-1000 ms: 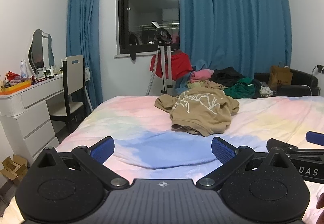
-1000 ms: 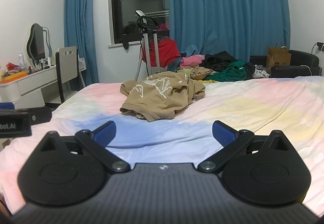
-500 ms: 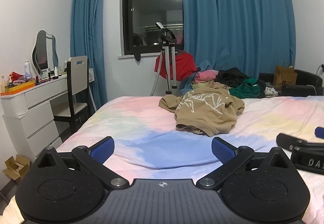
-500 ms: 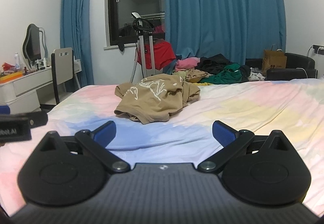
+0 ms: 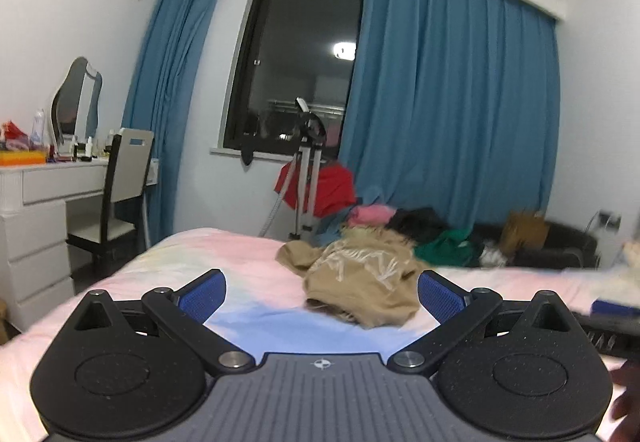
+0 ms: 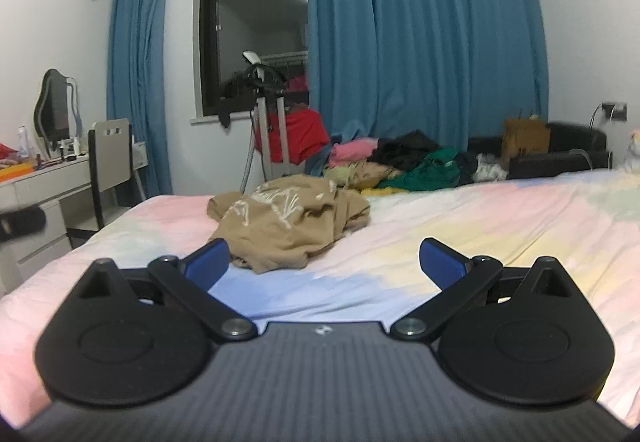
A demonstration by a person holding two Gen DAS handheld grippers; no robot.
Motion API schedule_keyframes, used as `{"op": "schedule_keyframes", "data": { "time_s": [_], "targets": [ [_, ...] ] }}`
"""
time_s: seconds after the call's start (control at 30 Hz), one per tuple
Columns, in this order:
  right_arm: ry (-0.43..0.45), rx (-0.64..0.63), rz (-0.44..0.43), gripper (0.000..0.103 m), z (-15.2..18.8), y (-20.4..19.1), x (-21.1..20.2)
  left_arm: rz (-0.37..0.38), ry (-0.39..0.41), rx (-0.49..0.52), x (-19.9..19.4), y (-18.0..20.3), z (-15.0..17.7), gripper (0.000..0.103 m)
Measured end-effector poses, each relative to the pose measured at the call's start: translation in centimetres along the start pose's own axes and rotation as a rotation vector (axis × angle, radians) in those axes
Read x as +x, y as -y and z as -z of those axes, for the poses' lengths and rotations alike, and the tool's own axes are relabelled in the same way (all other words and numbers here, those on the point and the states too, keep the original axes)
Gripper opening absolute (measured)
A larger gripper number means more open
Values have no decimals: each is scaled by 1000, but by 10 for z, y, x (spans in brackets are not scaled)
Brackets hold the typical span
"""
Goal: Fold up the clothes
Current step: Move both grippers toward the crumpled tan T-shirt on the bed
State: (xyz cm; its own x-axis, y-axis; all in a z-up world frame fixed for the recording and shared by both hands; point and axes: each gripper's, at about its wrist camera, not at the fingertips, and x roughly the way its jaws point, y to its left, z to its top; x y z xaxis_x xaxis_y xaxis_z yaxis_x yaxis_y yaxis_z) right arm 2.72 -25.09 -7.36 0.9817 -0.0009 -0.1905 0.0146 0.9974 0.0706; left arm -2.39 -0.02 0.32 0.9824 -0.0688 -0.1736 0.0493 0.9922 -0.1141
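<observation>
A crumpled tan shirt (image 5: pixel 360 278) with a white print lies in a heap on the pastel bedsheet (image 5: pixel 248 254). In the right wrist view the same tan shirt (image 6: pixel 288 222) sits left of centre on the bedsheet (image 6: pixel 460 226). My left gripper (image 5: pixel 322 296) hangs open just short of the shirt, its blue pads wide apart and nothing between them. My right gripper (image 6: pixel 324 264) is open too, a little short of the heap and slightly to its right. The right gripper's blue tip (image 5: pixel 612 308) shows at the right edge of the left wrist view.
A pile of mixed clothes (image 6: pixel 404 162) lies beyond the bed's far edge, by a garment steamer stand (image 6: pixel 268 126) and blue curtains. A white dresser (image 5: pixel 36 222) and chair (image 5: pixel 120 186) stand left of the bed. A dark sofa with a brown bag (image 6: pixel 524 140) is at the right.
Both grippers have moved forward towards the tan shirt and tilted upward, so more wall and curtain show. Both stay open and empty. The shirt has not moved.
</observation>
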Motion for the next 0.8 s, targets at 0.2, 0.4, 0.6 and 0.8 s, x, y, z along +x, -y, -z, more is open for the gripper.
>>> {"op": "schedule_keyframes", "data": {
  "time_s": [0.2, 0.4, 0.6, 0.8],
  "targets": [
    [65, 65, -12, 103, 0, 11, -10, -28, -99, 65, 14, 27, -10, 103],
    [145, 77, -16, 103, -2, 5, -18, -33, -168, 104, 38, 35, -18, 103],
    [204, 104, -58, 103, -5, 2, -17, -51, -151, 154, 62, 28, -18, 103],
    [111, 119, -72, 103, -28, -5, 34, -78, -247, 182, 123, 13, 6, 103]
  ]
}}
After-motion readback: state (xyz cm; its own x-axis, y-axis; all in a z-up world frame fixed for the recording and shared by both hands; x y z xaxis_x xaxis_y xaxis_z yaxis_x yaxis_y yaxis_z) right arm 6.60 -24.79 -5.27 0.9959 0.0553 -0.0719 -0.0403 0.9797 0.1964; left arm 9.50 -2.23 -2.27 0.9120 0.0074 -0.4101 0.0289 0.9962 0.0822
